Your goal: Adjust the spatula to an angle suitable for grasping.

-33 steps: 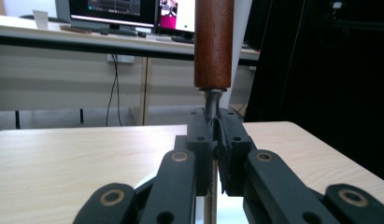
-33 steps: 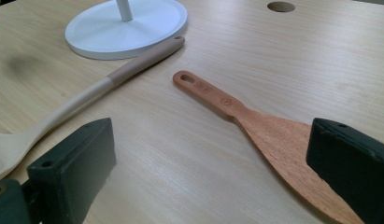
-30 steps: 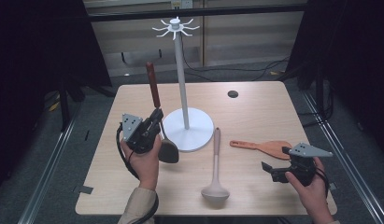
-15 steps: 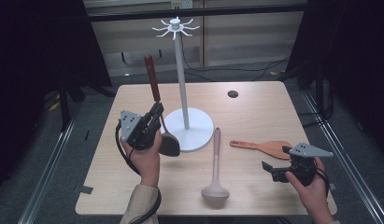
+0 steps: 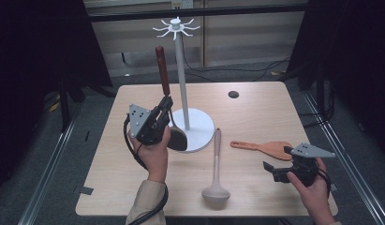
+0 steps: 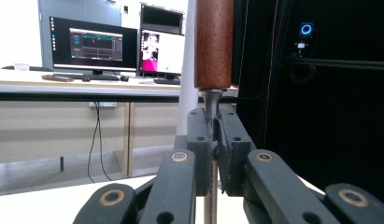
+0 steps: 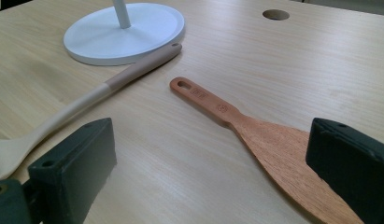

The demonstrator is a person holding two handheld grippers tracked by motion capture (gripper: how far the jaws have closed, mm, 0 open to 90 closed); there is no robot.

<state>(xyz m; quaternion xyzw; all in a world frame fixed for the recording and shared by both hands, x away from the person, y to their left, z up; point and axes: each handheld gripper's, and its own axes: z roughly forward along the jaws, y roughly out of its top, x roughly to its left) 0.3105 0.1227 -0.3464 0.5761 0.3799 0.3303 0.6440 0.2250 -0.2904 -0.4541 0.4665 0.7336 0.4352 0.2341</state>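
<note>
Dark spatula [image 5: 175, 136] with a reddish-brown wooden handle [image 5: 162, 70], held upright above the bench [image 5: 255, 112], blade hanging low just over the near left edge of the white round base [image 5: 202, 129]. Clamped at its thin metal neck by the left tongs [image 5: 167, 104], pads pressed tight on both sides, as seen close up in the left gripper view [image 6: 212, 140], with the handle [image 6: 214, 44] rising straight above. Just beside it on the right, the tall white stand pole [image 5: 181, 70], topped by a ring of small hooks [image 5: 176, 27], all bare. Handle and pole nearly parallel, close but apart.

On the bench, three other things. Pale ladle [image 5: 216, 173] lying lengthwise, bowl toward the near edge, brownish handle tip touching or just beside the base rim; seen too in the right gripper view [image 7: 87, 100]. Orange wooden turner [image 5: 262, 147] lying flat to the right of the ladle, handle end pointing left toward it, hanging hole visible in the right gripper view [image 7: 227, 114]. Small round hole [image 5: 233, 94] in the bench top, far right of the pole.

Right tongs [image 5: 270, 169] held low near the right front corner, standing wide open, nothing between them, broad end of the turner lying just ahead.

Beyond the bench, dark curtains, cables on the floor, and monitors on a desk in the left gripper view.
</note>
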